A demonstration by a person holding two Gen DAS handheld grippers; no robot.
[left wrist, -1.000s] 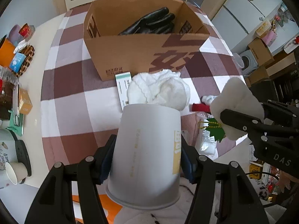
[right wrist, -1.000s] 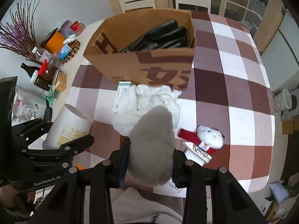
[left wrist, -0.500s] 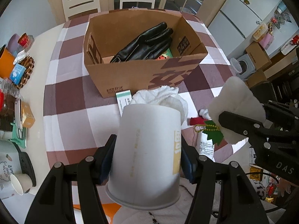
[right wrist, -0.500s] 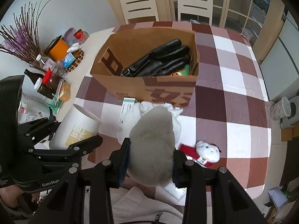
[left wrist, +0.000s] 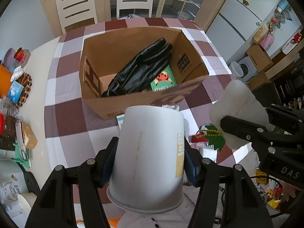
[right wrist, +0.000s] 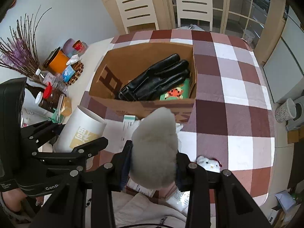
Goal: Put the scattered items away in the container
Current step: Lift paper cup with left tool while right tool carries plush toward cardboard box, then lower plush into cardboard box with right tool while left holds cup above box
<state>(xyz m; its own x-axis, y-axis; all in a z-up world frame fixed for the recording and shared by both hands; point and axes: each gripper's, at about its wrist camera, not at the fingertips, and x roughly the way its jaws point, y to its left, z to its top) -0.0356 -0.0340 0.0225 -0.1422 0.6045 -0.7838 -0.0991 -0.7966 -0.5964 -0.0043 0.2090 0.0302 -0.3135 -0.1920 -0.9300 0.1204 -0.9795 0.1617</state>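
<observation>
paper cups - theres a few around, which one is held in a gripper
The large white paper cup with the yellow label, clamped at its sides by the left gripper. The small paper cup sits open and untouched at the table's left edge.

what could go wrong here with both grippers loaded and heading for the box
The paper cup is clamped by the left gripper on its thin side wall, so it could crush or slip out. The fluffy white item in the right gripper hides the near wall of the cardboard box, which could be knocked. The black glove fills much of the box.
</observation>
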